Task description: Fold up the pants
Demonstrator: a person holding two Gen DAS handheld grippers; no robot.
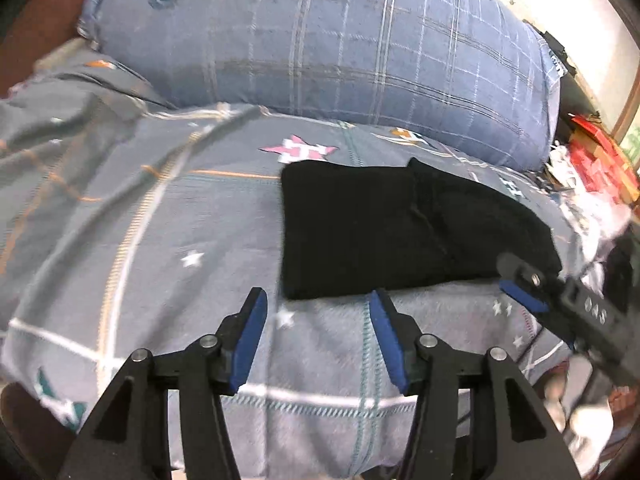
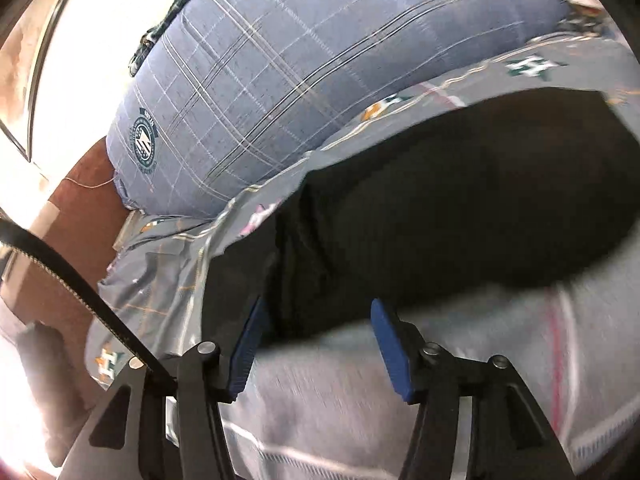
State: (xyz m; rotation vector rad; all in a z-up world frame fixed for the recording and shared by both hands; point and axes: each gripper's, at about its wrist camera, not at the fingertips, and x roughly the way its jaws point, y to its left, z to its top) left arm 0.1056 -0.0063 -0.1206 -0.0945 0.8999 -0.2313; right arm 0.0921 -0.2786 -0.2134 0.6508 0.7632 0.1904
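The black pants (image 1: pixel 384 228) lie folded into a compact rectangle on the grey patterned bedsheet (image 1: pixel 160 240). My left gripper (image 1: pixel 318 304) is open and empty, just in front of the near edge of the pants. My right gripper (image 2: pixel 318 312) is open and empty at the near edge of the same pants (image 2: pixel 460 208); its left finger overlaps the dark cloth. The right gripper also shows in the left wrist view (image 1: pixel 520 284) at the pants' right end.
A large blue plaid pillow (image 1: pixel 340 44) lies behind the pants and also shows in the right wrist view (image 2: pixel 300 60). Red boxes and clutter (image 1: pixel 596 160) sit past the bed's right side. A brown headboard (image 2: pixel 80 200) stands at the left.
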